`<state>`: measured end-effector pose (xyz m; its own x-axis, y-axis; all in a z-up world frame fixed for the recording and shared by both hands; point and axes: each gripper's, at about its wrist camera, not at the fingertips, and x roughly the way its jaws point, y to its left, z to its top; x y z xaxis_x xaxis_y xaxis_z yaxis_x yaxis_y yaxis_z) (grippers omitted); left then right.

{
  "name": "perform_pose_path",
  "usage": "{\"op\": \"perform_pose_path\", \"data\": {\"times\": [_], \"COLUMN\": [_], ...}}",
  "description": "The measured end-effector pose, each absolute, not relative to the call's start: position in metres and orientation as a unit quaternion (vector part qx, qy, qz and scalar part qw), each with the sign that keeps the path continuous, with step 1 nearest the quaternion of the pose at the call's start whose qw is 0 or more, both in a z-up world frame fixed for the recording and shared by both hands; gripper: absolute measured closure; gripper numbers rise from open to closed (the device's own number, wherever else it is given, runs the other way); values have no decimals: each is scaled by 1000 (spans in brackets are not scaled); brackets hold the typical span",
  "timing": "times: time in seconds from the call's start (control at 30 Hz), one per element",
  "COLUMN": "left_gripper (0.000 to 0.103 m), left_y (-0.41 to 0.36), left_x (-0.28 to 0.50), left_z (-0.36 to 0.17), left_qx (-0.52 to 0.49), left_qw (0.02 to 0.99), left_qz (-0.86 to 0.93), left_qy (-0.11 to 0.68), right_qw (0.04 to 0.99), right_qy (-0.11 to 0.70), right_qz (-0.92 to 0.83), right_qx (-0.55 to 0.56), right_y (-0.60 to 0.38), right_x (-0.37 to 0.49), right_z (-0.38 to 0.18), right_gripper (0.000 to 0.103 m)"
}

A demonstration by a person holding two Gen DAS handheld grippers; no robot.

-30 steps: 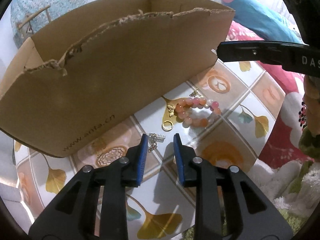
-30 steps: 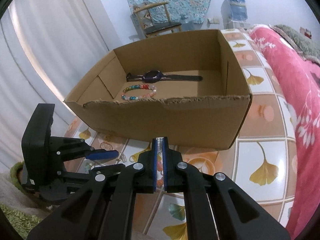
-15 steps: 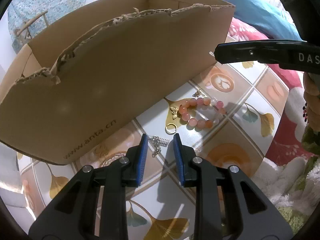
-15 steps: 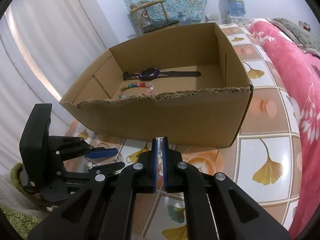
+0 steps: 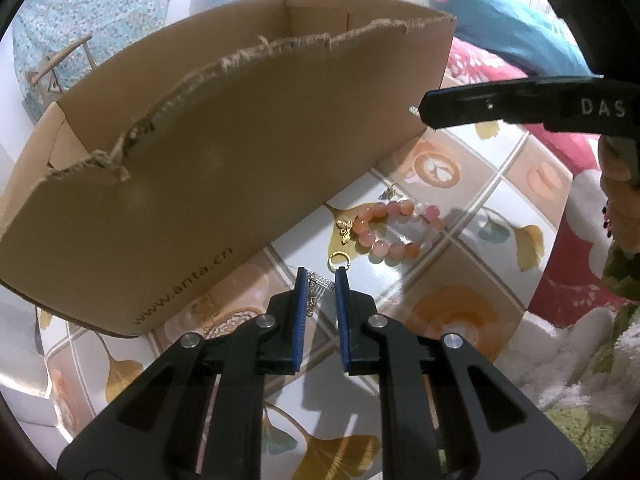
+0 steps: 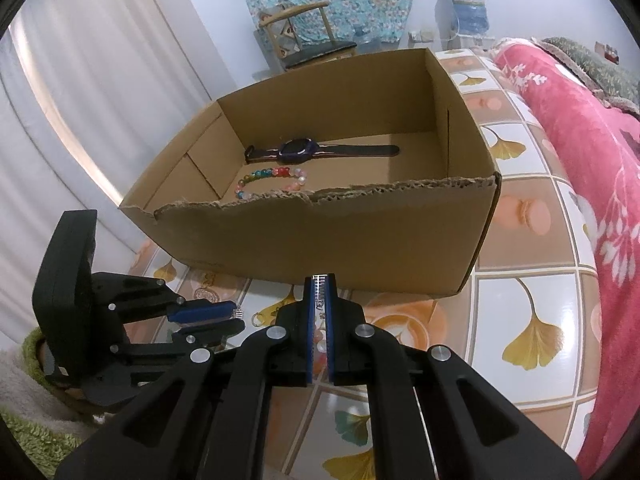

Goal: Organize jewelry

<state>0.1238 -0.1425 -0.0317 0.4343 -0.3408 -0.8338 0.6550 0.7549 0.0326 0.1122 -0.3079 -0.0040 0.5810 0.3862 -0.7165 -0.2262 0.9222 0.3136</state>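
Note:
A cardboard box (image 6: 320, 240) stands on the tiled table and holds a dark watch (image 6: 298, 150) and a multicoloured bead bracelet (image 6: 272, 180). In the left wrist view, a pink bead bracelet (image 5: 394, 232), a gold ring (image 5: 339, 260) and a gold charm (image 5: 345, 229) lie in front of the box (image 5: 200, 168). My left gripper (image 5: 321, 280) is open low over the table, its fingers either side of a small silver earring (image 5: 320, 282). My right gripper (image 6: 319, 284) is shut on a small silver earring (image 6: 320, 290), held above the table in front of the box.
The table (image 6: 520, 300) has a ginkgo-leaf tile pattern. A red floral blanket (image 6: 592, 160) lies to the right, a green rug (image 6: 24, 432) at the lower left. A chair (image 6: 308, 36) and a water bottle (image 6: 466, 8) stand behind the box.
My left gripper has moved forward and down and its fingers have narrowed around the silver earring on the table. My right gripper has risen slightly, still shut on its earring.

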Motion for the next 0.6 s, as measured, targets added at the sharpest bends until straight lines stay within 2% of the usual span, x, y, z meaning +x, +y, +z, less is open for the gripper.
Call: {"op": "perform_pose_path", "data": {"times": [0.2, 0.37, 0.47, 0.6], "left_gripper": [90, 90, 90, 90], "left_y": [-135, -127, -120, -121], "left_x": [113, 106, 118, 153], "left_z": [0, 59, 88, 100], "left_qx": [160, 122, 93, 86], "left_qw": [841, 860, 871, 880], "left_qz": [-311, -341, -354, -341], "left_qy": [413, 359, 327, 321], "right_qw": [891, 904, 910, 911], "right_qy": [408, 364, 335, 331], "right_qz": [178, 208, 230, 237], "right_qx": [89, 82, 77, 63], "right_y": [-308, -306, -305, -302], "right_x": [104, 99, 106, 140], "right_z": [14, 55, 78, 92], "right_gripper": [98, 98, 98, 98]}}
